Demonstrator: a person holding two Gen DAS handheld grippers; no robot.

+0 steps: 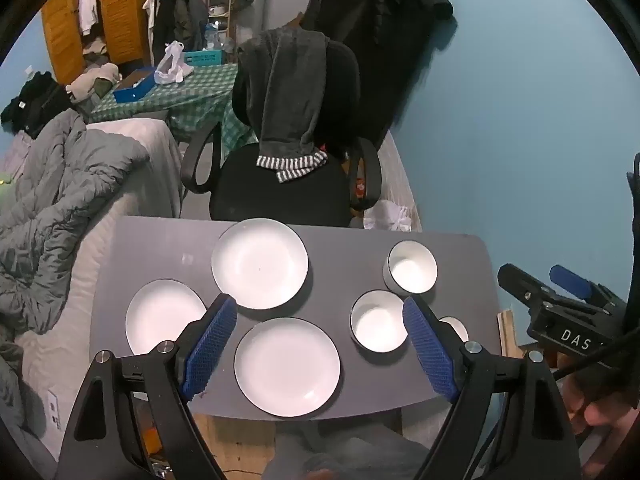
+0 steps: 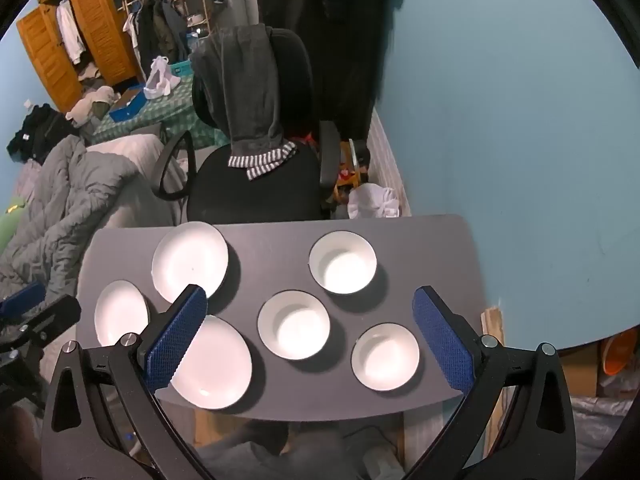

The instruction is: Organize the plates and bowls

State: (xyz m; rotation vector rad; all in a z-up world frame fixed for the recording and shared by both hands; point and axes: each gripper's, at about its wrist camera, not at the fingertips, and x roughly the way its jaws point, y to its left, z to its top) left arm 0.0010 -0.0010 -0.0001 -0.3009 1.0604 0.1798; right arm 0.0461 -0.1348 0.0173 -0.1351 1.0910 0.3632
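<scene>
Plates and bowls lie spread over a small grey table (image 1: 160,248), none stacked. Three white plates sit on its left half: a far plate (image 1: 259,263), a left plate (image 1: 164,316) near the left edge, and a near plate (image 1: 287,366) close to the front edge. The far and left plates lie just beside each other; whether their rims touch I cannot tell. Three white bowls with dark rims take the right half: a far bowl (image 2: 343,262), a middle bowl (image 2: 294,325) and a near bowl (image 2: 386,356) by the front right corner. All six stand upright and look empty, and the bowls are apart from one another.

Both tools hang above the front edge of the table, gripping nothing. The left gripper (image 1: 316,354) has its blue fingers (image 1: 210,346) spread wide, framing the near plate and the middle bowl without touching them. The right gripper (image 2: 310,354) is likewise spread wide, its fingers (image 2: 444,344) bracketing the middle and near bowls from above.

Behind the table stands a black office chair (image 2: 256,196) with a grey garment (image 2: 250,92) draped over its back. A bed with a rumpled grey duvet (image 1: 60,184) runs along the left, and a blue wall (image 2: 520,120) closes the right side.
</scene>
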